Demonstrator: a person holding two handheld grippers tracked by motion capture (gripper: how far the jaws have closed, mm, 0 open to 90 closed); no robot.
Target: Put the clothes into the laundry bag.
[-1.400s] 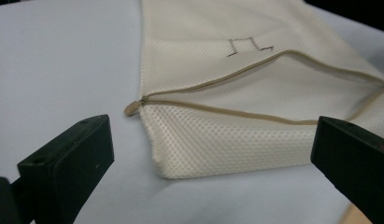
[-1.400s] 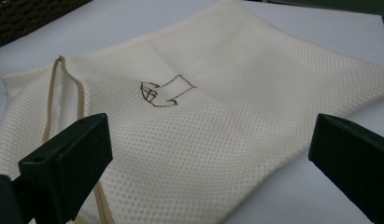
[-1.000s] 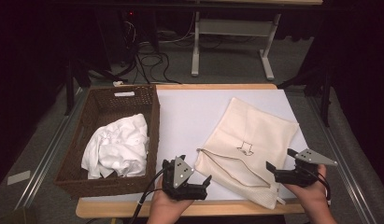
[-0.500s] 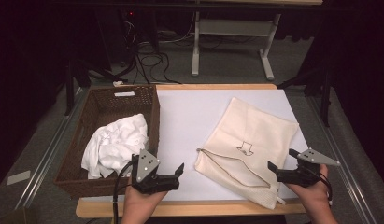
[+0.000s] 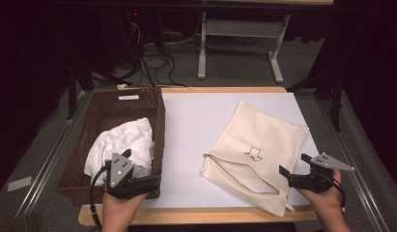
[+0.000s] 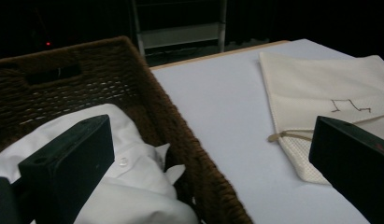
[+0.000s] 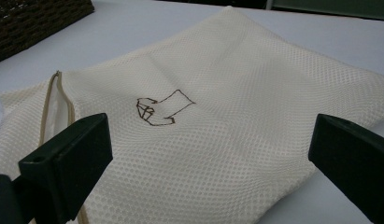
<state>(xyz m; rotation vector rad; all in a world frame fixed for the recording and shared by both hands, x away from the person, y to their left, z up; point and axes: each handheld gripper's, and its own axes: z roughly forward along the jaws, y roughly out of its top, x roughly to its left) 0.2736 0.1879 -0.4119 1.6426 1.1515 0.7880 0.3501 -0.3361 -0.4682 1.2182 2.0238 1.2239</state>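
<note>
Dark room, white table top with wood edge, cables and a desk frame on the floor behind. Near edge: left gripper sits at the front right corner of the brown wicker basket, jaws spread wide, holding nothing; in the left gripper view one jaw is over the white shirt, the other out over the table. Right gripper is at the near right corner of the cream mesh laundry bag, jaws also wide apart, empty, hovering just beside the bag's edge. White shirt lies crumpled inside the basket. Bag lies flat on the table right of the basket, zipper mouth partly open toward the near left.

Step, as a guess: reach for the shirt, start of loading it into the bag. Next move needs the left gripper dropped into the basket and closed on a fold of fabric; the right should pinch the bag's zipper lip.

No readable writing; only a small brown shirt pictogram on the bag.
</note>
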